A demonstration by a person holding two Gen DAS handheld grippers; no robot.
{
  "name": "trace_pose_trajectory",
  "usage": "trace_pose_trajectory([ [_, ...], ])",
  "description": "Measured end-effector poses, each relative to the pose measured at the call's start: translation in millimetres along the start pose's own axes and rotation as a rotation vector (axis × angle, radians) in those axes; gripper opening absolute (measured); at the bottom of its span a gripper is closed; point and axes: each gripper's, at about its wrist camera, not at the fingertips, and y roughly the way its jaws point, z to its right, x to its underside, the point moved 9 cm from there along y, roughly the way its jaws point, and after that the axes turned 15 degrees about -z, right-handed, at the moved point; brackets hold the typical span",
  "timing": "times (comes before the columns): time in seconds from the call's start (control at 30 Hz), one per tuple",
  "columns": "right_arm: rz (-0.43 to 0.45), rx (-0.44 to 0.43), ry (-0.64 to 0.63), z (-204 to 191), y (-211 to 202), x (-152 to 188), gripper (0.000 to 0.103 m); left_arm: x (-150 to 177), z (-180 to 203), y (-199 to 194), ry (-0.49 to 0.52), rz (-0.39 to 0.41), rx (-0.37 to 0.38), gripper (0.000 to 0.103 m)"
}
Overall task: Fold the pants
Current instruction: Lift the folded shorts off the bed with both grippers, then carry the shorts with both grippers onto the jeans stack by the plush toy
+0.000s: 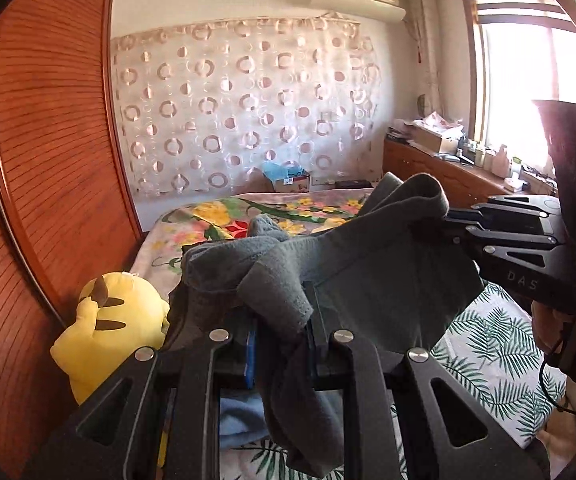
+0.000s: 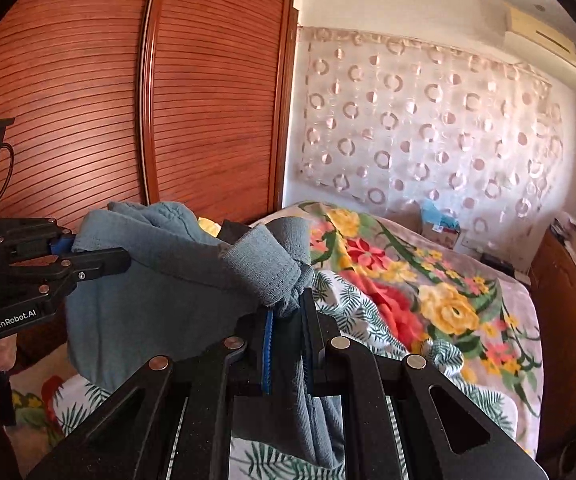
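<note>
Pants [image 1: 367, 256] hang in the air above the bed [image 1: 216, 216], stretched between the 2 tongs, grey fleece bunched at each grip.

Going from the left: the wooden wardrobe [image 1: 48, 120] stands along the bed's side, with a yellow plush toy [image 1: 108, 332] lying against it. Next comes the left gripper [image 1: 280, 340], its 2 fingers pressed together on a thick wad of the cloth, with a loose tail hanging down between them. From there the fabric spans rightward as a slack sheet to the right gripper [image 1: 453, 220], which pinches what looks like a ribbed hem or waistband; in its own view that ribbed band [image 2: 264, 272] sits clamped in front of the blue pad [image 2: 267, 344].

So the garment's long axis seems to run across from one gripper to the other, roughly level, with the bulk drooping below that line toward the leaf-print sheet [image 1: 487, 344]. Neither hand is nearer; each already has an end. My guess is that the next move depends on lowering this span flat onto the floral blanket [image 2: 427, 300] before bringing 1 end over the other.
</note>
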Motion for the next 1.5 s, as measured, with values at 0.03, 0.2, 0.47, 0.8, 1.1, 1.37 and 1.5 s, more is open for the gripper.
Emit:
trace_pose_trajectory([
  [0.03, 0.0, 0.0, -0.007, 1.7, 3.7, -3.7, 0.011, -0.5, -3.9, 4.5, -0.006, -0.003, 0.002, 0.019],
  [0.2, -0.02, 0.001, -0.059, 7.2, 26.0, -26.1, 0.011, -4.1, -23.8, 24.0, -0.047, -0.018, 0.004, 0.019],
  [0.47, -0.033, -0.017, -0.185, 10.3, 60.4, -62.4, 0.011, -8.1, -49.0, 43.8, -0.099, -0.015, 0.01, 0.019],
  [0.8, -0.079, -0.061, -0.227, 22.3, 105.6, -91.1, 0.011, -6.5, -70.5, 74.5, -0.169, -0.044, 0.015, 0.019],
  [1.1, -0.115, -0.188, -0.249, 12.7, 156.3, -116.5, 0.012, 9.8, -85.0, 75.3, -0.227, -0.066, 0.02, 0.019],
  [1.37, -0.173, -0.243, -0.258, 11.3, 197.0, -124.2, 0.012, 23.2, -93.3, 77.9, -0.272, -0.072, -0.008, 0.02],
  [1.5, -0.204, -0.28, -0.226, 8.8, 213.2, -126.4, 0.012, 30.0, -96.3, 81.2, -0.299, -0.082, -0.005, 0.021],
])
